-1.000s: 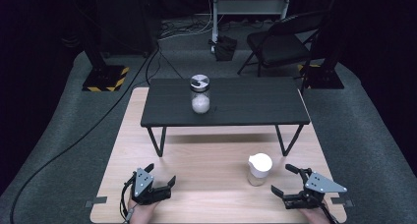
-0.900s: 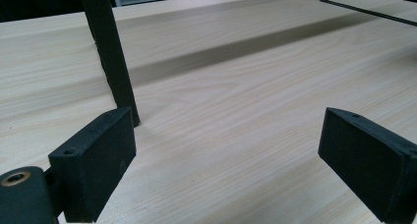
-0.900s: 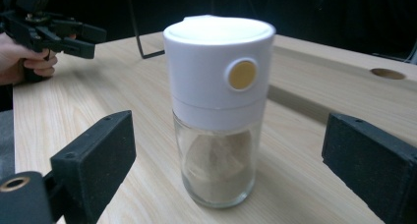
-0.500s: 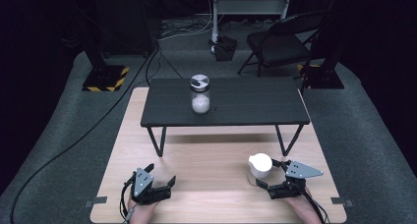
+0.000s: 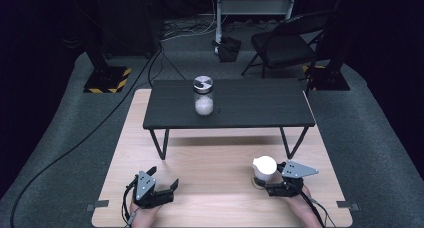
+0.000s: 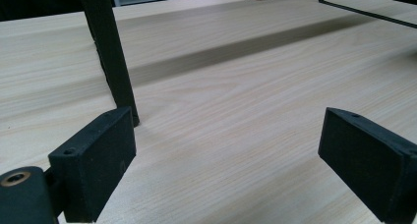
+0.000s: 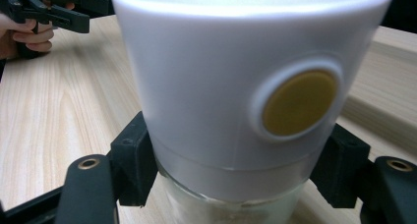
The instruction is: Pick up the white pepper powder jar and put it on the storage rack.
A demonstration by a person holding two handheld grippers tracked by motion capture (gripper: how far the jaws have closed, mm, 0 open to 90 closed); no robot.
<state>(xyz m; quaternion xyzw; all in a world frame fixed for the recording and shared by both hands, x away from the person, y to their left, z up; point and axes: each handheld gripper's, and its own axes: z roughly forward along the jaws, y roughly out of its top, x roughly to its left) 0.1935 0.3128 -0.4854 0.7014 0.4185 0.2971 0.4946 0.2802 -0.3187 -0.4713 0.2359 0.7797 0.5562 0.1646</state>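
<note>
Right claw [image 5: 267,184] now leftward, seemingly clamping white-capped jar [image 5: 264,170].

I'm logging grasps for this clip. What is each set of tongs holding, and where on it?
The right tongs clamp the white-capped jar at the cap's lower edge, one jaw on each side. The left tongs are open, holding nothing.

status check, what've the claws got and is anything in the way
Right claw has just closed, shut on the white-capped jar on the wooden board. Left claw open, holding nothing, resting on the board. Black side table with a second jar stands ahead.
</note>
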